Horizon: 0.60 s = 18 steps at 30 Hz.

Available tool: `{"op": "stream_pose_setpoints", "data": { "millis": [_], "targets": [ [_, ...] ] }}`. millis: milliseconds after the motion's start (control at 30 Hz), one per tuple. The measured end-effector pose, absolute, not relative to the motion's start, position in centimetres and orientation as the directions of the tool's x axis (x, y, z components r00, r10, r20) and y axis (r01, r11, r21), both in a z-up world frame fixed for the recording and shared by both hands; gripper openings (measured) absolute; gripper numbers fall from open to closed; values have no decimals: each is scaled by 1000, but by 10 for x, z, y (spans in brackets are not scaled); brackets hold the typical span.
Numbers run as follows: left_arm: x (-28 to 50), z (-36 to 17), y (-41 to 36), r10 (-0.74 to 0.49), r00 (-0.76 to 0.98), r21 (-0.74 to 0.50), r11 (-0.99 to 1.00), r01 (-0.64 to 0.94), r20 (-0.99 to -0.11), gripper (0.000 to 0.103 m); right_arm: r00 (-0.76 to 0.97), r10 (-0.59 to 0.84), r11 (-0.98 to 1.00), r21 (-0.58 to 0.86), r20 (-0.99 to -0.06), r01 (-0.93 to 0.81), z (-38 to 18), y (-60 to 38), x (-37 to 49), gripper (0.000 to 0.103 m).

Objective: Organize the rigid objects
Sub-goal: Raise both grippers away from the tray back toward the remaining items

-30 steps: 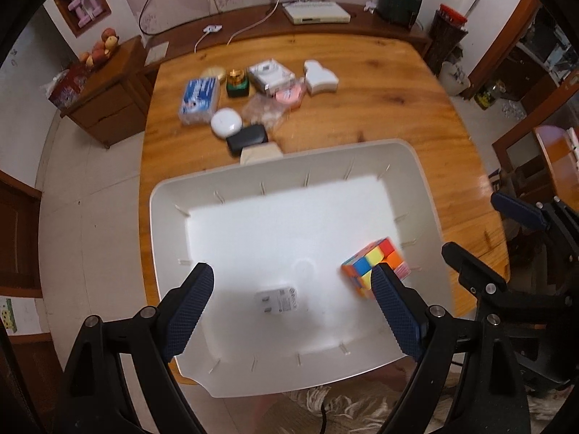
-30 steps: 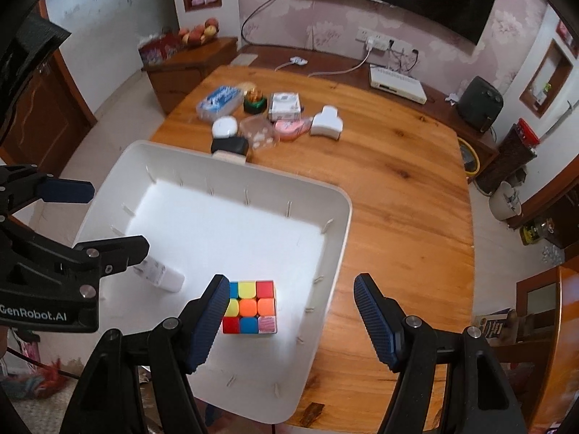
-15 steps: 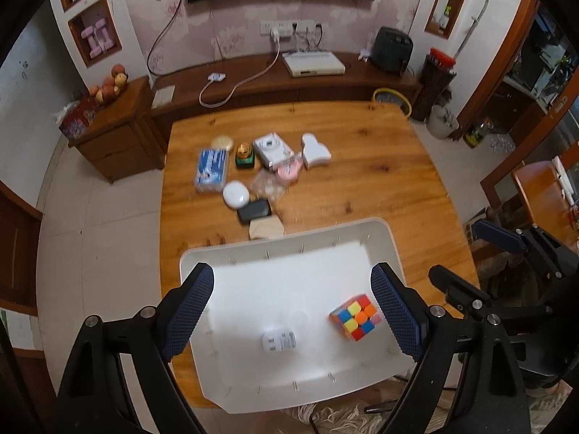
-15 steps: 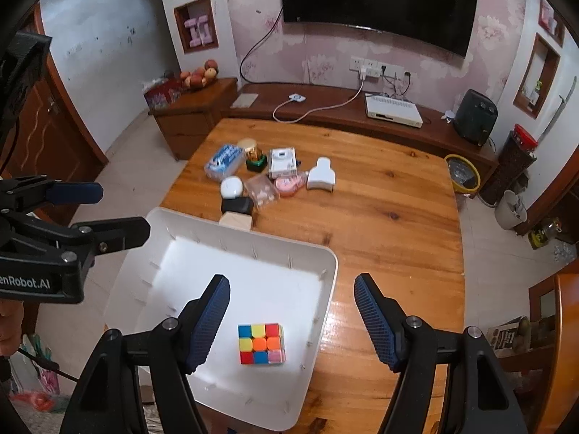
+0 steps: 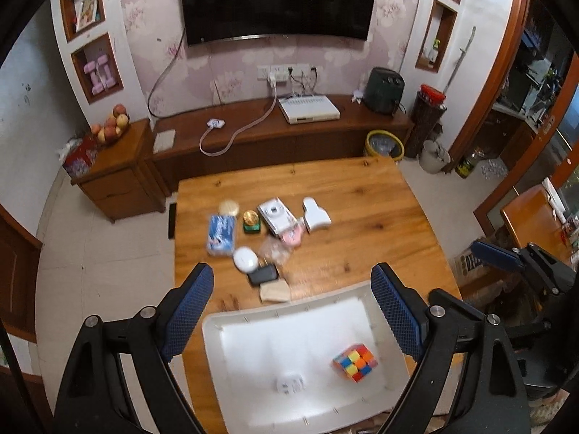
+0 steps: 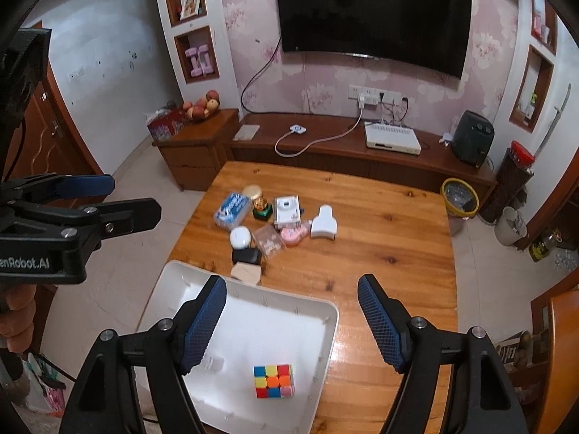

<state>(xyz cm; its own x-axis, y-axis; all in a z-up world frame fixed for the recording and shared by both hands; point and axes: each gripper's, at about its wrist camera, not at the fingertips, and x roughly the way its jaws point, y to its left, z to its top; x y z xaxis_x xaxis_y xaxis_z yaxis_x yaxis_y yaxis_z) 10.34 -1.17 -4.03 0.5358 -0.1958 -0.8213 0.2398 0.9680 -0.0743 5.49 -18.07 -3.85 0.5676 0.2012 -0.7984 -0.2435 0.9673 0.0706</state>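
A white bin (image 5: pixel 253 322) (image 6: pixel 325 329) sits at the near edge of the wooden table (image 5: pixel 362 224) (image 6: pixel 380 253). In it lie a coloured puzzle cube (image 5: pixel 355 361) (image 6: pixel 274 381) and a small white plug (image 5: pixel 289 384) (image 6: pixel 213 363). A cluster of small items lies farther back: blue packet (image 5: pixel 220 235) (image 6: pixel 232 209), white camera (image 5: pixel 274 214) (image 6: pixel 287 211), white round case (image 5: pixel 245 259) (image 6: pixel 240 237), black case (image 5: pixel 263 275) (image 6: pixel 246 255), white holder (image 5: pixel 315 215) (image 6: pixel 324 223). My left gripper (image 5: pixel 291 313) and right gripper (image 6: pixel 291 320) are open and empty, high above the bin.
A wooden TV console (image 5: pixel 289 133) with a white set-top box (image 5: pixel 309 108) runs along the far wall under a TV (image 6: pixel 372 18). A side cabinet (image 6: pixel 195 144) holds fruit. A yellow bin (image 6: pixel 459 197) stands on the floor at the right. The left gripper shows in the right wrist view (image 6: pixel 83 199).
Both grippers have risen and pulled back from the bin, so the table and room now show from much higher. The cube and plug stay in the bin.
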Motion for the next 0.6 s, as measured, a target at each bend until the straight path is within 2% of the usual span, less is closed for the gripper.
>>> {"op": "stream_pose_setpoints", "data": {
  "millis": [300, 600],
  "targets": [
    [144, -36, 17, -173, 572, -74, 979, 193, -802, 90, 623, 159, 978, 34, -765, -207, -7, -175, 84, 80],
    [208, -90, 45, -157, 454, -110, 986, 128, -877, 90, 586, 158, 982, 65, -795, -176, -20, -156, 135, 80]
  ]
}}
